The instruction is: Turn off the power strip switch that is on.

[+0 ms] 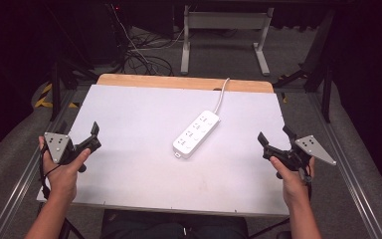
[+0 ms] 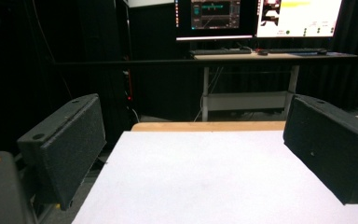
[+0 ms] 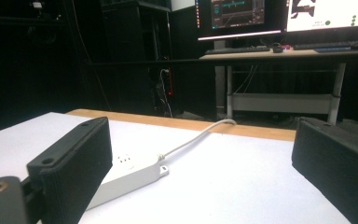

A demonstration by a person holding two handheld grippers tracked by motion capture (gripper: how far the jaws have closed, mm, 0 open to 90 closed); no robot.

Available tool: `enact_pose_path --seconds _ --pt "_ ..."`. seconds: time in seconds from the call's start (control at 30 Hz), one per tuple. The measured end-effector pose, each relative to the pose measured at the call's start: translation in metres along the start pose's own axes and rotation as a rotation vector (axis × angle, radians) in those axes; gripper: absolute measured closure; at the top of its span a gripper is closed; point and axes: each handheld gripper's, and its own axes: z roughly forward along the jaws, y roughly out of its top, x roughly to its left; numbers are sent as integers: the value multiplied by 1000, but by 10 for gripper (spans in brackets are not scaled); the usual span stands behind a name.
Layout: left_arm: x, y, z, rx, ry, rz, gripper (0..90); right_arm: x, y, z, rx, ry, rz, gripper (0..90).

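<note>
A: How far along is this?

B: Barely begun, I'd judge. The white power strip [image 1: 196, 134] lies untouched near the middle of the white table [image 1: 129, 169], lying diagonally, its cord [image 1: 222, 94] running off the far edge. Nothing is plugged into it as far as I can see.

A: And the 2 grippers?

B: The left gripper [image 1: 93, 137] sits well to the left of the strip, the right gripper [image 1: 273, 137] well to its right. Both have jaws spread wide, holding nothing. Any reach and grasp is yet to come.

A: Do the views differ?

B: The right gripper view catches the strip [image 3: 130, 175] and cord [image 3: 191, 140] past its left jaw. The left gripper view faces bare tabletop [image 2: 205, 177] and monitors [image 2: 256, 16] beyond.
</note>
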Motion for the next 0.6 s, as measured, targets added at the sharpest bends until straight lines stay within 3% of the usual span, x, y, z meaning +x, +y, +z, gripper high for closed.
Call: enact_pose_path --seconds 0.6 --pt "1 0 -4 -4 6 9 60 2 -2 -3 14 -15 -12 59"
